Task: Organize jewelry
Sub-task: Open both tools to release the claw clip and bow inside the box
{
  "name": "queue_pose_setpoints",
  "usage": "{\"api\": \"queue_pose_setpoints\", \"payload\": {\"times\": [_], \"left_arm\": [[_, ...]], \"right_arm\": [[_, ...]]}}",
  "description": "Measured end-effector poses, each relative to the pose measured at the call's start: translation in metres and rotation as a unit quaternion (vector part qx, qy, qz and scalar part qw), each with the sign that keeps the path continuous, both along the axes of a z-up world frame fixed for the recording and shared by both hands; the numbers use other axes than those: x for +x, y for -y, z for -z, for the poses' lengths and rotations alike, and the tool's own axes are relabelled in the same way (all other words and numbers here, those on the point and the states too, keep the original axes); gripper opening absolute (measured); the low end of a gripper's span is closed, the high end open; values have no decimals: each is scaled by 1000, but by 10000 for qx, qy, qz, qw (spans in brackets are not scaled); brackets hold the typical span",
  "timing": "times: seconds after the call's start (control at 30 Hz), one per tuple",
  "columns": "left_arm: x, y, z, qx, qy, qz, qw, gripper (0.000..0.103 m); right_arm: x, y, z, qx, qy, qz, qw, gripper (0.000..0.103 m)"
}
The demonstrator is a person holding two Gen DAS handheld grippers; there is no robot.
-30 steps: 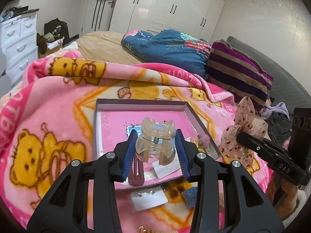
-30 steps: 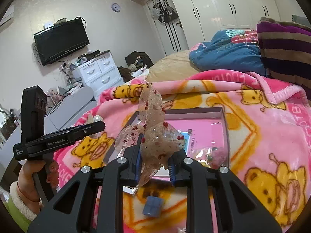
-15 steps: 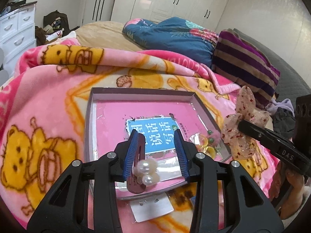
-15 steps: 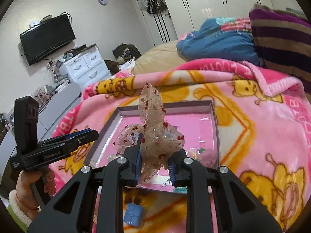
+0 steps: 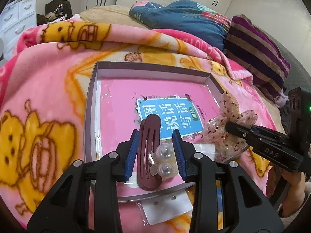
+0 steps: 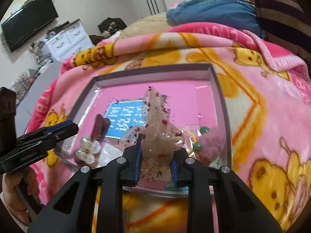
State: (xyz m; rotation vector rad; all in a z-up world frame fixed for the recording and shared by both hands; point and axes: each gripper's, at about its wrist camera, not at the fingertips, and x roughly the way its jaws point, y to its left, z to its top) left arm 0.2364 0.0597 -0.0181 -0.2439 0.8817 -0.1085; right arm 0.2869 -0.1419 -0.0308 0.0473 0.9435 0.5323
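A shallow grey-walled box lid [image 5: 91, 97] with a pink floor lies on the blanket; it also shows in the right wrist view [image 6: 217, 89]. My left gripper [image 5: 155, 153] is open just above the lid's near edge. A maroon snap clip [image 5: 149, 136] and a pearl hair clip [image 5: 164, 161] lie on the lid's floor between its fingers. My right gripper [image 6: 156, 161] is shut on a sheer red-speckled bow [image 6: 157, 136], held over the lid's near right part; the bow also shows in the left wrist view [image 5: 227, 130].
A pink bear blanket [image 5: 38, 81] covers the bed. A blue label [image 5: 171, 116] is printed on the lid's floor. Green beads in a clear bag [image 6: 202, 136] lie at the lid's right. A white earring card [image 5: 167, 205] lies just outside the near edge. Pillows [image 5: 252, 44] are behind.
My left gripper dropped the clear claw clip it held a second ago and has moved lower over the lid. My right gripper has carried the bow forward and down over the lid.
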Motion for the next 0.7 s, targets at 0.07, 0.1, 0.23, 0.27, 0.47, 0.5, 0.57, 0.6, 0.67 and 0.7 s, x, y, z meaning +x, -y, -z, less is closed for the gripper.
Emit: {"api": "queue_pose_setpoints", "payload": {"times": [0.07,0.1,0.23,0.27,0.47,0.5,0.57,0.6,0.67,0.7], "left_arm": [[-2,1,1,68,-37,8,10000,33],[-2,2,1,77,-45,9,10000,35],[-5,4,1,115,-54,36,9999,39],[-6,5,1,127,-50,35,9999,41],[-11,7,-2,174,-45,45,9998,53],[-11,8,-3,186,-39,41,9998,57],[-14,8,-5,219,-14,21,9998,62],[-15,8,-7,228,-4,20,9997,65],[-17,8,-9,254,21,4,9997,69],[-18,8,-11,266,30,-5,9996,74]], "right_arm": [[-1,2,-1,5,23,34,10000,38],[-3,4,-2,-4,46,66,10000,47],[-9,14,-7,101,104,175,9997,60],[-10,17,-8,129,118,213,9996,63],[-24,31,-20,300,321,343,9984,82],[-26,33,-22,313,342,364,9983,84],[-31,35,-26,363,400,352,9979,88],[-34,35,-28,364,434,347,9978,89],[-39,36,-30,342,496,340,9976,89],[-41,36,-31,349,519,328,9975,89]]}}
